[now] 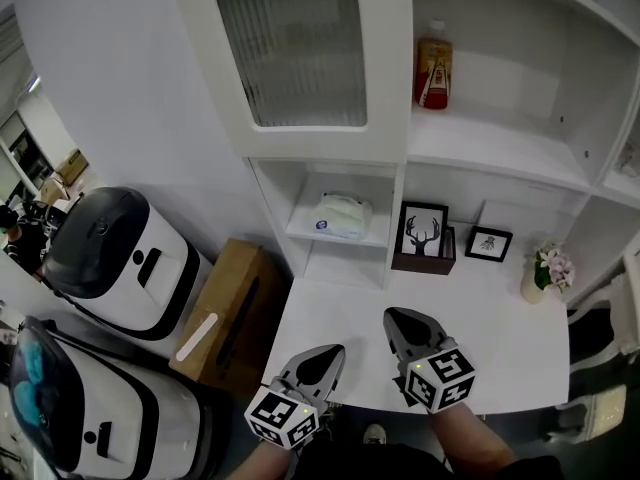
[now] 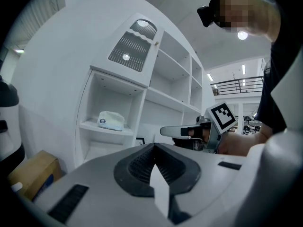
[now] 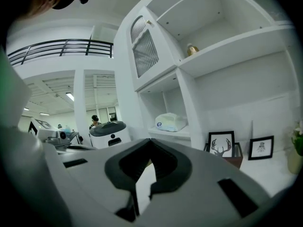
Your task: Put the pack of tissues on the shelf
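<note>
Up on the low shelf (image 1: 330, 238) ahead, the pack of tissues (image 1: 342, 215) lies long side across. Our left tool (image 1: 330, 353) is nearer; we hold it and the right tool (image 1: 397, 318) pressed together, empty.

left gripper (image 1: 322, 358): jaws together, nothing held, pointing forward | right gripper (image 1: 405, 323): jaws together, nothing held, near the left, slightly further forward

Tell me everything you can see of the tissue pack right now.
The tissue pack is a soft, white, pillowy bundle, seemingly plastic-wrapped, with a small round blue label on one end. It lies flat on the small shelf under the cabinet door, alone in that compartment. Only the shelf touches it.
</note>
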Demonstrator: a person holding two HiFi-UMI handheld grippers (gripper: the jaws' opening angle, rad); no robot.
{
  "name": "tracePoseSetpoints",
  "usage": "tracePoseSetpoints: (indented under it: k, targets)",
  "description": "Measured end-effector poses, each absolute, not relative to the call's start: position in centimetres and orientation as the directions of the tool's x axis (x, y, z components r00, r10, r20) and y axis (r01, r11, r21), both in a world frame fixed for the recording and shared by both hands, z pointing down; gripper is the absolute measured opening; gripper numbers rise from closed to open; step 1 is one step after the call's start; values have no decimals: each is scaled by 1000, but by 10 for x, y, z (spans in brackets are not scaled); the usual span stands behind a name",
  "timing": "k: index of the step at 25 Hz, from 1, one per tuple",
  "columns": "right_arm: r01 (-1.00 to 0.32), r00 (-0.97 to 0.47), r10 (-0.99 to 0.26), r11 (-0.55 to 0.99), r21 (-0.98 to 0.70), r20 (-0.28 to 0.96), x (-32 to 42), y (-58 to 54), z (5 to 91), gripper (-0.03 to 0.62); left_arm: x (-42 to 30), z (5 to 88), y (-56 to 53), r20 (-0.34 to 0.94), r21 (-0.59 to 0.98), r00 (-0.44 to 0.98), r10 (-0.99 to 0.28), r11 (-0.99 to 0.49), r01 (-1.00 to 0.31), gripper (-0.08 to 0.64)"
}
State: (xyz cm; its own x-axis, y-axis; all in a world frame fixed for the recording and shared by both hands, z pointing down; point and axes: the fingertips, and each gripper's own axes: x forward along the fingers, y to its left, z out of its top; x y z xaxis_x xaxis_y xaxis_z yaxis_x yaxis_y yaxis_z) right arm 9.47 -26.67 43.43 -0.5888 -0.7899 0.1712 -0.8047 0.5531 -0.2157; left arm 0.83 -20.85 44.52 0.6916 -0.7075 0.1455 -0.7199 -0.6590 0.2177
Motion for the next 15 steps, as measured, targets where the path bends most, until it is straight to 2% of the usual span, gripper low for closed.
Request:
tracePoseSetpoints:
  k: [8, 15]
  targets:
    - [-752, -656, -736, 618, -229, 167, 96, -223, 437, 5, 15, 445, -166, 143, 229, 647, -749, -611, -758, 3]
    - [-713, -699, -692, 655, -251, 180, 74, -203, 442, 4, -10, 446, -139, 150, 228, 589, -794, -552, -802, 3]
